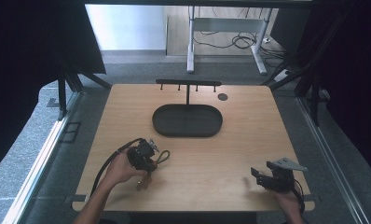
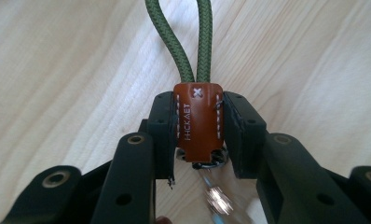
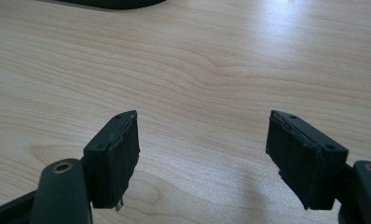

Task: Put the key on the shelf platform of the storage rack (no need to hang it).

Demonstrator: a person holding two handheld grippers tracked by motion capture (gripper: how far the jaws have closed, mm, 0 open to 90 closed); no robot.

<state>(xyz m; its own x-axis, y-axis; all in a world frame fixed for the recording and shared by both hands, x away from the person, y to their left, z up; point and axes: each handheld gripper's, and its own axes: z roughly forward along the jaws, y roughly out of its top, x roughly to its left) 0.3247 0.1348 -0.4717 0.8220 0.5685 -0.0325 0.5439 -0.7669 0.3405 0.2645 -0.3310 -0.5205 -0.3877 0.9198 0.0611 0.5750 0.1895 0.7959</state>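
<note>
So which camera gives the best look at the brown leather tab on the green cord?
The left gripper view: the leather tab sits close up, clamped between the jaws, stitching clear. In the high view the cord's loop shows beside the left gripper, the tab too small to make out.

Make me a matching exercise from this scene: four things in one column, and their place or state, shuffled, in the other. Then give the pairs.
Things:
1. left gripper
2. right gripper
3. cord loop
4. tray

States:
A. black oval, at the table's far middle
B. open, nothing between its jaws
C. green, runs out of the brown leather tab
D. shut on the leather tab

Pairs: 1-D, 2-B, 3-C, 4-A
</note>
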